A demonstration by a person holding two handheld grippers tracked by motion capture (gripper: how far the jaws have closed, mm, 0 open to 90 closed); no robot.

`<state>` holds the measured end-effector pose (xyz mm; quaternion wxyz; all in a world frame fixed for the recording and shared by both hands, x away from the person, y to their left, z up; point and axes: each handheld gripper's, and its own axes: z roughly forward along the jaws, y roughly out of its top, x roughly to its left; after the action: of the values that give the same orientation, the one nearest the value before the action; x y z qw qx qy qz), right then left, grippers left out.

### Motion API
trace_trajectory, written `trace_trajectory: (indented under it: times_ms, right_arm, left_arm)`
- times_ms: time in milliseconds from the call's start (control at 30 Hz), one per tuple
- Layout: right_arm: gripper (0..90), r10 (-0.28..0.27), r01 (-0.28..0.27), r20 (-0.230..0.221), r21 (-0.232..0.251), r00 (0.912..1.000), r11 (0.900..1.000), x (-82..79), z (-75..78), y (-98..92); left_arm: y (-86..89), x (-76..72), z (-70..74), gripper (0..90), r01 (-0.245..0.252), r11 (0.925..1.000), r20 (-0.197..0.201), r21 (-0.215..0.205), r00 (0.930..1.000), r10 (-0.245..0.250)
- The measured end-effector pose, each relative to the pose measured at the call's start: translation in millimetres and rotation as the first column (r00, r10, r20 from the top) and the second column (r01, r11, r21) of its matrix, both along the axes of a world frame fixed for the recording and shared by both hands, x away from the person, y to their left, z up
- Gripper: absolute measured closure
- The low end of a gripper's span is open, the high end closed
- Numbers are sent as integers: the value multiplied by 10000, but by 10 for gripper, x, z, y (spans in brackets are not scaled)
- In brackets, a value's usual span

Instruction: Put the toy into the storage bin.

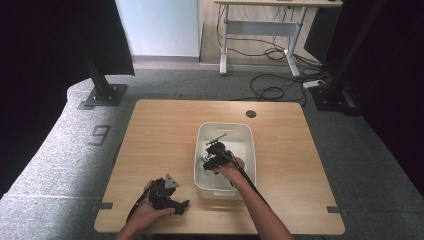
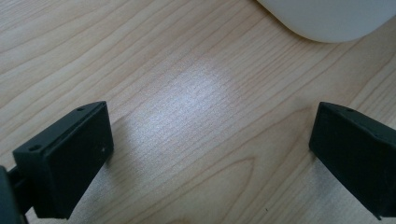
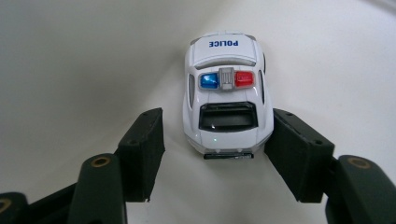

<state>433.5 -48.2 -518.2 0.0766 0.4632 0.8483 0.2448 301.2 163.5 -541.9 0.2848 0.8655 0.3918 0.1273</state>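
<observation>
1. At table's near edge, 7 o'clock from tub: left gripper (image 1: pixel 186 205) lying in a hand (image 1: pixel 150 214), jaws spread wide, nothing between them but bare table (image 2: pixel 196 121).
2. At 1 o'clock in left gripper view: tub (image 2: pixel 327 18), rounded white corner, just beyond the jaws.
3. Near table's middle, in high view: tub (image 1: pixel 251 150), white, rectangular, open-topped, standing on table (image 1: pixel 160 135).
4. Over tub's centre: right gripper (image 1: pixel 212 152), reaching in from 5 o'clock, held by right hand (image 1: pixel 231 170).
5. On tub floor, between right gripper (image 3: pixel 215 154) jaws: toy car (image 3: pixel 227 93), white, POLICE on its far end, blue and red roof lights, upright on its wheels, near end towards camera.
6. Jaws partly open, one either side of car's near end; left pad clear of it with a gap, right pad just beside the body, touching or not cannot tell.
7. Past table's far edge, 12 o'clock: grey floor, desk legs, loose cables.
</observation>
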Motion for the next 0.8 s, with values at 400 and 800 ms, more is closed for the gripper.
trace_trajectory:
  times_ms: [400,800]
  right_arm:
    - [432,366,-350,-560,306,9978,9989,-52,27,10]
    - [360,328,-353,347,735,9989,9967,-125,276,-196]
  left_arm:
    - [-2,-1,-1,0,-2,10000,-5,-11,10000,2]
    - [-2,0,-1,0,9,10000,-3,-9,10000,-9]
